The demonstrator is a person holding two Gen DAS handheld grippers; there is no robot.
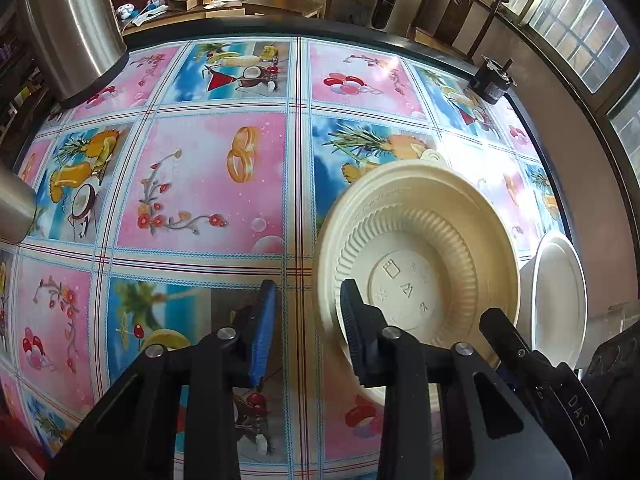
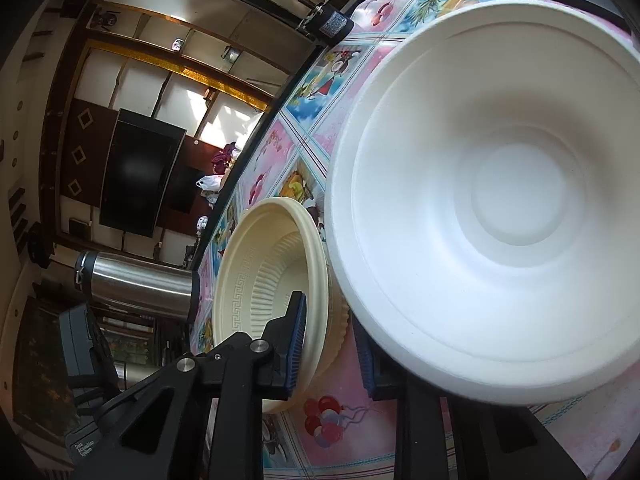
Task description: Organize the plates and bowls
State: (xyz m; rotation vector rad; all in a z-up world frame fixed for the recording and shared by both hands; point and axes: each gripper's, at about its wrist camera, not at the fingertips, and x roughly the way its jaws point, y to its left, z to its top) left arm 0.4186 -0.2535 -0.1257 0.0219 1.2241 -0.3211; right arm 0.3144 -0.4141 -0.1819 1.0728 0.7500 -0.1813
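Jaws: left gripper point(image 1: 308, 332) sat wide open, holding nothing, cream bowl point(image 1: 420, 252) rim beside it; right gripper point(image 2: 332, 344) pinched the white plate point(image 2: 500, 200) edge. Tablecloth point(image 1: 200, 184) left of the bowl lay bare.

Left wrist view: looks down over tablecloth point(image 1: 208, 184), cream bowl point(image 1: 420, 264) close at 4 o'clock. Right wrist view: rolled sideways, white bowl point(image 2: 500, 200) very near; cream bowl point(image 2: 272, 300) shared.

I'm looking at a lived-in home dining room: a table under a bright fruit-and-flower tablecloth point(image 1: 208, 184), a wooden chair point(image 1: 460, 8) by the window. A dark television point(image 2: 136, 172) hangs on the panelled wall, a steel thermos point(image 2: 140, 284) beside.
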